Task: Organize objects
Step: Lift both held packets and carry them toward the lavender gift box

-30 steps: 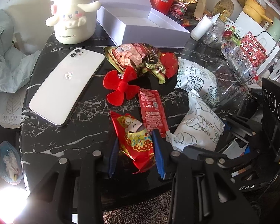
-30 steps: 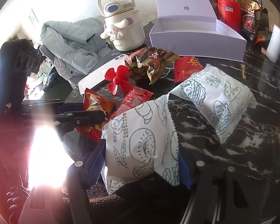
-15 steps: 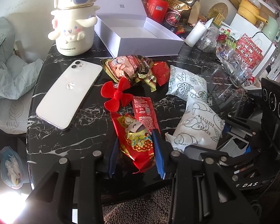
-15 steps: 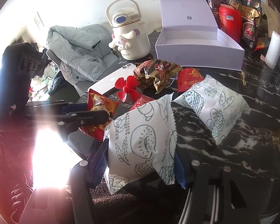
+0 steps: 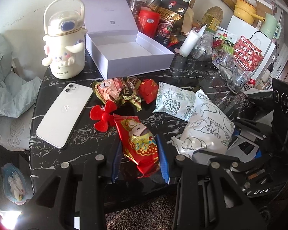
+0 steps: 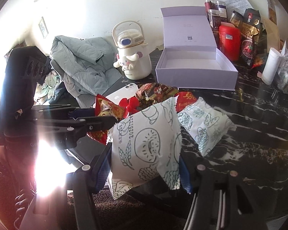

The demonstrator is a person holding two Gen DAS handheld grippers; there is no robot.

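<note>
Black marble-patterned desk carries many snacks, a white smartphone, a cream cartoon-dog bottle and an open lilac cardboard box which is empty inside. Compared with a second ago, both held packets have come up from the desk. The left gripper pinches a red and gold foil snack packet, which now hangs above the desk edge; the small red ketchup sachet that lay beside it earlier is now hidden. The right gripper has just been closing its jaws and now presses on a white bread packet with green line drawings, lifted clear of a second similar white packet that lies on the desk. I judge both grasps are secure, so the next move is probably to carry the packets forward to the box. The soft bread packet may deform or slip.
</note>
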